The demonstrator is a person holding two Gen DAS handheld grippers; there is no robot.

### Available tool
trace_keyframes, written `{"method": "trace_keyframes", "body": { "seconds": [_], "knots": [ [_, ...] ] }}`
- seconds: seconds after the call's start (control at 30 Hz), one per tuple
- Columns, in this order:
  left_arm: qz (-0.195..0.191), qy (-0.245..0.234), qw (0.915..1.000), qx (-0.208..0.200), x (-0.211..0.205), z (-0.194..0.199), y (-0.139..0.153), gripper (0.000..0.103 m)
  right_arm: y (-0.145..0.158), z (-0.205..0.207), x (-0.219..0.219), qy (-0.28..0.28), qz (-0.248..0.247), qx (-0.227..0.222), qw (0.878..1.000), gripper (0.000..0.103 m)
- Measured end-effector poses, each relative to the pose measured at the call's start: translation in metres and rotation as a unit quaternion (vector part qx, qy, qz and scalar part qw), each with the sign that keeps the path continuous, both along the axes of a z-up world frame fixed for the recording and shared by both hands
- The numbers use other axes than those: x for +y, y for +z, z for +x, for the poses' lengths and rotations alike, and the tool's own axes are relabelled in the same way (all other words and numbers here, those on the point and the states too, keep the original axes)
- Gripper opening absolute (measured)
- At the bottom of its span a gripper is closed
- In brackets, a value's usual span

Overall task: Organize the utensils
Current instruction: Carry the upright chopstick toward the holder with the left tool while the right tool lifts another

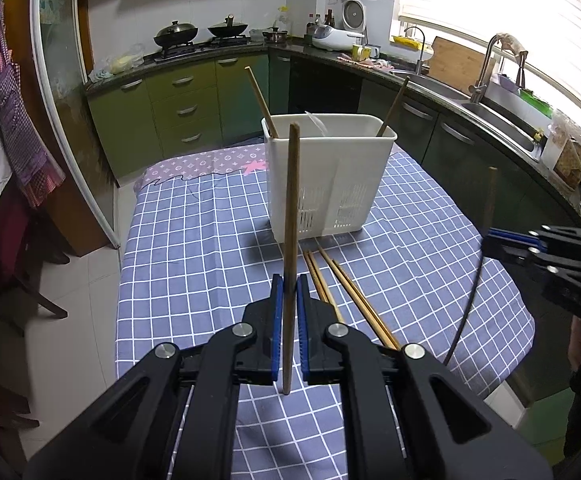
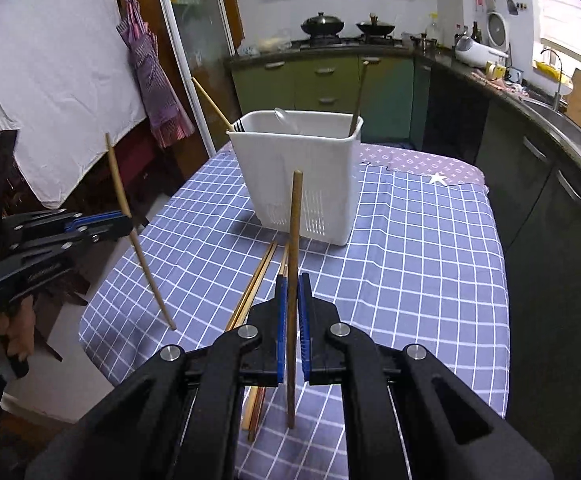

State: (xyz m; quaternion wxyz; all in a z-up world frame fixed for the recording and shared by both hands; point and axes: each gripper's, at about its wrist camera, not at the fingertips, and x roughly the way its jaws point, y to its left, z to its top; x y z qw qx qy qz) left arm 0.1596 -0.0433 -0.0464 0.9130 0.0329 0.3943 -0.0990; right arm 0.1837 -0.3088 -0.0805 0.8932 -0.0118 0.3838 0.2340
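Observation:
A white utensil caddy (image 1: 326, 168) stands on the checked tablecloth; it also shows in the right wrist view (image 2: 302, 176). Two chopsticks lean inside it, one at the left (image 1: 261, 102) and one at the right (image 1: 393, 106). My left gripper (image 1: 289, 286) is shut on an upright wooden chopstick (image 1: 292, 208) above the table, near the caddy. My right gripper (image 2: 293, 284) is shut on another upright chopstick (image 2: 294, 240). Several loose chopsticks (image 1: 346, 292) lie on the cloth between the grippers and the caddy; they also show in the right wrist view (image 2: 256, 284).
The table (image 1: 194, 248) has a blue checked cloth; its edges drop to a tiled floor. Kitchen counters with a sink (image 1: 502, 116) run along the right and back. A stove with woks (image 1: 200, 34) is at the back. An apron (image 2: 150, 80) hangs by the door.

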Motion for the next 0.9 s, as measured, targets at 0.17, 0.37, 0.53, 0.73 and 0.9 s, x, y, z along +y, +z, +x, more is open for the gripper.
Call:
{"method": "trace_keyframes", "body": {
  "seconds": [0.17,0.37,0.53,0.73,0.9],
  "knots": [
    [-0.001,-0.003,1.0,-0.001,0.001,-0.004,0.001,0.007,0.004,-0.028,-0.019,-0.011,0.021,-0.017,1.0,0.007],
    [-0.003,-0.003,1.0,-0.001,0.001,-0.006,0.003,0.007,0.006,-0.037,-0.026,-0.016,0.024,-0.024,0.999,0.007],
    [-0.002,-0.003,1.0,-0.005,0.0,-0.008,0.006,0.007,0.007,-0.04,-0.028,-0.014,0.025,-0.024,0.999,0.007],
    [-0.002,-0.008,0.9999,-0.01,-0.005,-0.007,0.011,0.007,0.008,-0.041,-0.028,-0.015,0.025,-0.023,0.999,0.007],
    [-0.004,-0.013,0.9998,-0.018,-0.009,-0.006,0.021,0.007,0.008,-0.039,-0.027,-0.014,0.026,-0.024,0.999,0.007]
  ]
}}
